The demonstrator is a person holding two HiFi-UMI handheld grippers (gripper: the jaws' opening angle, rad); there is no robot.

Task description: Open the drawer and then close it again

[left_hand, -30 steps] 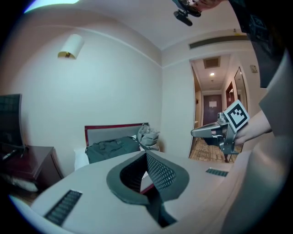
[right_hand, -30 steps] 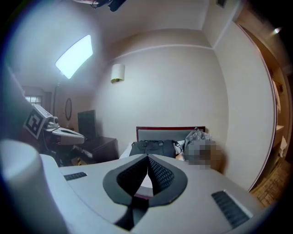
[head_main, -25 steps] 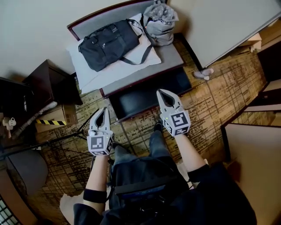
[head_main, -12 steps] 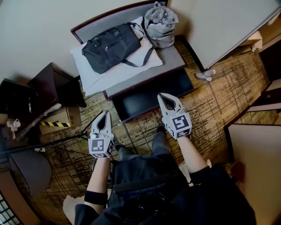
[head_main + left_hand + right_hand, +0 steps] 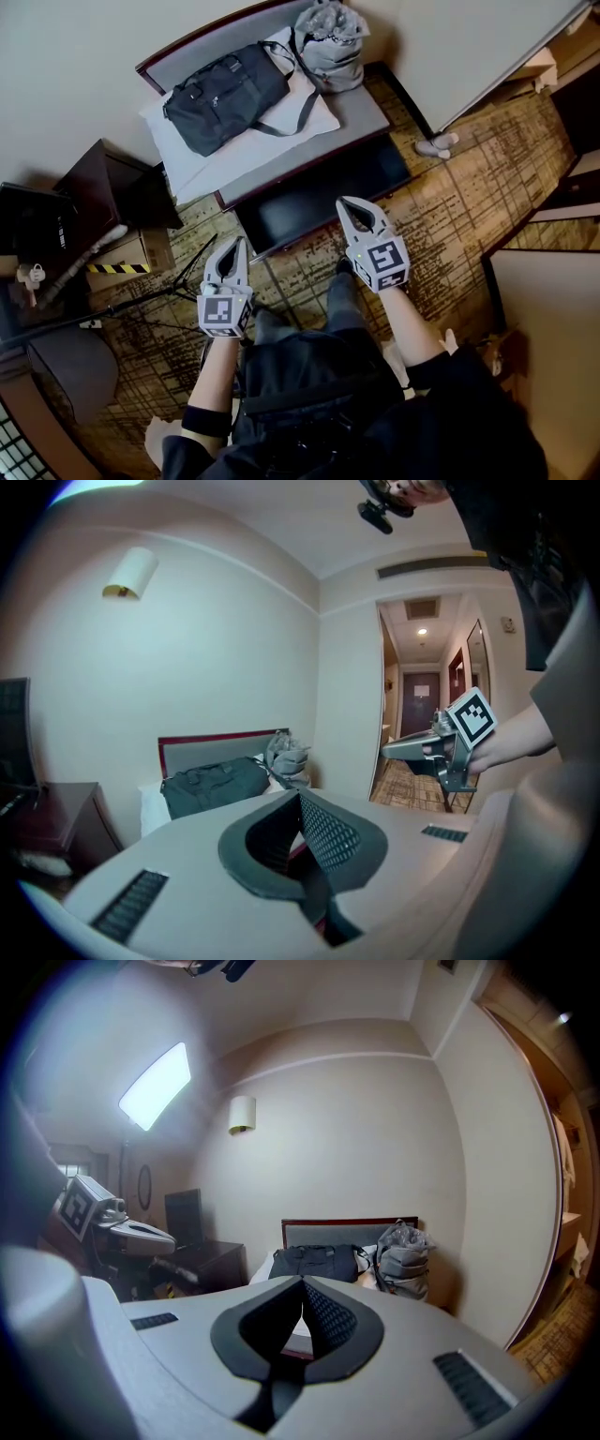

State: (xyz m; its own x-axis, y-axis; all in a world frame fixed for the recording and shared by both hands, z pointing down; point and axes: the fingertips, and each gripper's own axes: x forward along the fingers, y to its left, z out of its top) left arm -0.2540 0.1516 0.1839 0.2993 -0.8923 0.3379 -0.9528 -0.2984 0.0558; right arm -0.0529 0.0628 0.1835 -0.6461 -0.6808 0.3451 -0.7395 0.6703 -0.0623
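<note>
Head view: since a sec ago both grippers have edged twd the bench (image 5: 361,117), the left gripper (image 5: 234,246) most. It's now near the picture-left corner of the drawer (image 5: 323,192). The right gripper (image 5: 344,202) hovers at the drawer's front edge; contact unclear. Both have jaws pressed together, nothing btwn them. The drawer is a wide dark glossy panel under the bench's front edge and looks shut, so prob. approach only, opening not begun. Bench top is grey and padded w/ a dark-red rim. A soft dark duffel (image 5: 225,94) lies on a white pillow (image 5: 187,155); a crumpled grey bag (image 5: 328,37) is at the back corner.
</note>
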